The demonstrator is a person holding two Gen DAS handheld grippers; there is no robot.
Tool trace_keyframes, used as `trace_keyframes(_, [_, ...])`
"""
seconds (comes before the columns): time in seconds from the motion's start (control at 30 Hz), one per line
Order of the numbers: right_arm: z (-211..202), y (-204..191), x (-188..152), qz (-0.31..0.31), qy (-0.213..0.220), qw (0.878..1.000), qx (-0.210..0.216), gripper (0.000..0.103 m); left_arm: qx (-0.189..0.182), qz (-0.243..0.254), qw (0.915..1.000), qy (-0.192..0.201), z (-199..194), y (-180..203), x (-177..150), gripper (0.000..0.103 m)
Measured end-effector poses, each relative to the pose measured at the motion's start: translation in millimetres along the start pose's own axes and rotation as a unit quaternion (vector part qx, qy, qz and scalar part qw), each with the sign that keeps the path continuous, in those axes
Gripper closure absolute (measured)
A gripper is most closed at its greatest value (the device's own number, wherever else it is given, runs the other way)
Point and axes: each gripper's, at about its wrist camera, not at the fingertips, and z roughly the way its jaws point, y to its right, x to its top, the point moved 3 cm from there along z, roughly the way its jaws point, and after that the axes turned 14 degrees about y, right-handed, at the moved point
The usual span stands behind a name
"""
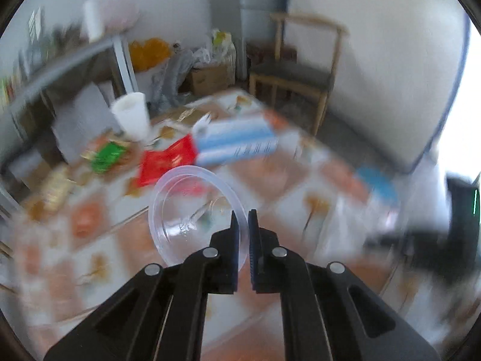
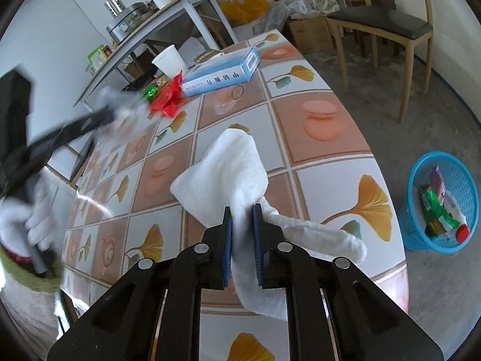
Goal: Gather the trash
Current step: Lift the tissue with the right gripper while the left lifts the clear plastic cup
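My left gripper is shut on the rim of a clear plastic bowl and holds it above the tiled table; this view is blurred. In the right wrist view the left gripper shows blurred at the far left with the bowl. My right gripper is shut on a white cloth that lies on the table. A red wrapper, a green wrapper, a white paper cup and a blue-white box lie at the far end. A blue trash basket with several wrappers stands on the floor, right.
A wooden chair stands beyond the table's far right. A grey shelf table with pots and a cup is at the far left. Bags and a cardboard box sit against the back wall.
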Motion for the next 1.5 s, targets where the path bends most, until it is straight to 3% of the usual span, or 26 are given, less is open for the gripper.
trace_keyframes(0.07, [0.0, 0.4, -0.3, 0.001, 0.001, 1.0, 0.002, 0.092, 0.015, 0.076, 0.9962, -0.04, -14.3, 9.1, -19.2, 0.097])
trace_keyframes(0.17, [0.1, 0.1, -0.6, 0.001, 0.002, 1.0, 0.001, 0.092, 0.015, 0.163, 0.9823, -0.09, -24.2, 24.4, -46.9, 0.096])
trace_keyframes(0.27, [0.0, 0.4, -1.2, 0.003, 0.006, 1.0, 0.0, 0.092, -0.01, 0.173, 0.9774, -0.121, -21.9, 33.9, -65.2, 0.093])
trace_keyframes(0.4, [-0.4, 1.8, -1.7, 0.011, 0.006, 1.0, 0.0, 0.092, -0.029, 0.132, 0.9856, -0.102, -20.9, 35.8, -71.1, 0.061])
trace_keyframes(0.47, [-0.1, 1.0, -1.5, 0.01, 0.004, 1.0, -0.002, 0.092, -0.05, 0.092, 0.9908, -0.085, -26.6, 34.9, -69.2, 0.05])
trace_keyframes(0.6, [0.3, 0.6, -1.5, 0.01, 0.005, 1.0, -0.002, 0.092, -0.066, 0.024, 0.9968, -0.038, -48.7, 26.2, -60.2, 0.041])
trace_keyframes(0.77, [0.8, -0.2, -1.1, 0.01, 0.006, 1.0, 0.0, 0.092, -0.063, -0.038, 0.9964, 0.042, -91.1, 6.0, -51.1, 0.037])
trace_keyframes(0.87, [0.6, 0.3, -1.9, 0.012, 0.006, 1.0, -0.001, 0.092, -0.036, -0.082, 0.9934, 0.072, -106.9, -14.4, -55.3, 0.036])
trace_keyframes(0.97, [0.6, 0.2, -1.8, 0.009, 0.006, 1.0, -0.002, 0.092, 0.003, -0.129, 0.9895, 0.065, -104.4, -38.7, -69.7, 0.036])
trace_keyframes(1.1, [1.3, 0.5, -0.9, 0.011, 0.004, 1.0, -0.004, 0.092, 0.016, -0.164, 0.9853, 0.046, -97.8, -51.4, -93.9, 0.036])
trace_keyframes(1.4, [0.6, -0.7, -0.6, 0.007, 0.003, 1.0, -0.012, 0.092, -0.029, -0.183, 0.9783, 0.093, -119.5, -49.8, -117.8, 0.036])
trace_keyframes(1.5, [0.3, -1.2, -0.9, 0.006, 0.003, 1.0, -0.015, 0.092, -0.024, -0.172, 0.9814, 0.082, -111.4, -50.0, -122.6, 0.036])
